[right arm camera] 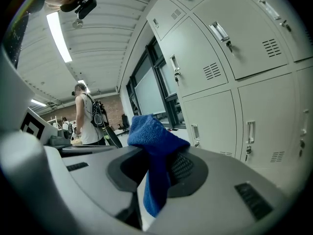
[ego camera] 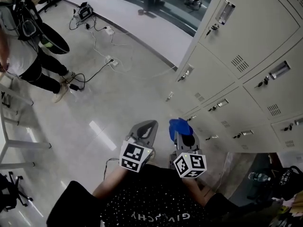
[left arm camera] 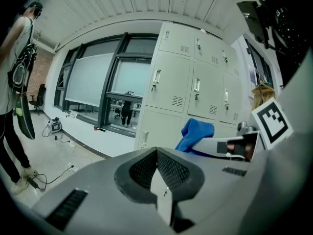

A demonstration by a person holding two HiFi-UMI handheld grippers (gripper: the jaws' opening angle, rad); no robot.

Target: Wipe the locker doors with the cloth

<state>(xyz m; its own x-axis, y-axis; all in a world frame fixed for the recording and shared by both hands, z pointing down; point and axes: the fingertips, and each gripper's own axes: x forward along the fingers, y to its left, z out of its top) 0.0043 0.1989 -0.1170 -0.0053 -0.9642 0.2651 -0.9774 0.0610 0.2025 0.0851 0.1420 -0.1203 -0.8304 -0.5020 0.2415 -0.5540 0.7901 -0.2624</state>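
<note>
So this looks like the approach step, wiping not started yet. The right gripper [right arm camera: 156, 176] has its jaws clamped on the cloth [right arm camera: 155, 140]. The blue wad sticks up out of the jaws and a tail hangs down between them. In the head view the cloth [ego camera: 179, 126] sits lower middle of the frame, near the lockers [ego camera: 246, 37] filling the right side, but as far as I can tell it's not touching any door.

The left gripper [left arm camera: 159, 176] has its jaws together with nothing in them, and it sits just left of the right one [ego camera: 182, 135].

My guess for the next move: push the cloth flat onto a door face and sweep, steering around the handles and keys so the fabric doesn't snag.

Count: one cloth, two grippers, one person [ego camera: 23, 46] standing upper left. The lockers make three rows and several columns in the left gripper view, but I can't get an exact door count.
</note>
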